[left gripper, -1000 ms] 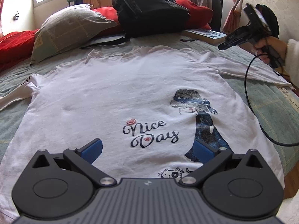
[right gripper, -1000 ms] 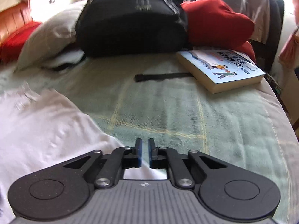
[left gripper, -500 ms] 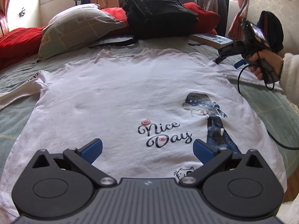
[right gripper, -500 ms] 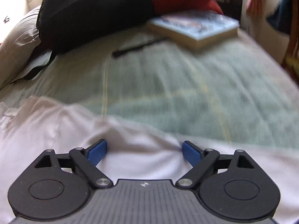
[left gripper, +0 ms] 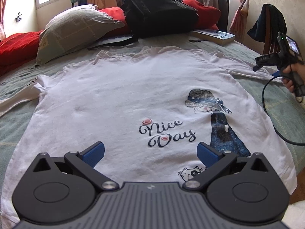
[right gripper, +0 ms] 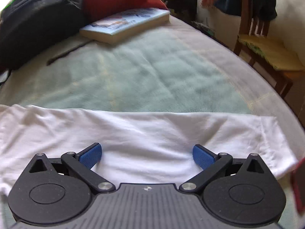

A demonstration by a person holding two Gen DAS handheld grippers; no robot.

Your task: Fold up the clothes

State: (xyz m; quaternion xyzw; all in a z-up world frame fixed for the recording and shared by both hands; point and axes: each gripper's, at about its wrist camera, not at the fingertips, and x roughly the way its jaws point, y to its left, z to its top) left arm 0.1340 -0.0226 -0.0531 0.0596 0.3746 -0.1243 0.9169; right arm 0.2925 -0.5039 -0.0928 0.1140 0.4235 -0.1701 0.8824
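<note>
White T-shirt (left gripper: 118,103) spread flat, print up, on the bed (right gripper: 152,76) — laid out for folding; left gripper (left gripper: 150,151) gaping over the hem, right gripper (right gripper: 145,155) gaping over the sleeve (right gripper: 238,133) — neither pinching cloth.

Your T-shirt (left gripper: 118,103) is soft white cloth, matt and lightly creased, on a woven green bedspread (right gripper: 152,72). Your left gripper (left gripper: 150,152) is matt black plastic with ribbed blue pads (left gripper: 94,151) and shiny metal pivot pins. The book (right gripper: 125,24) shows a glossy paper cover; the chair (right gripper: 266,53) is dark wood.
</note>
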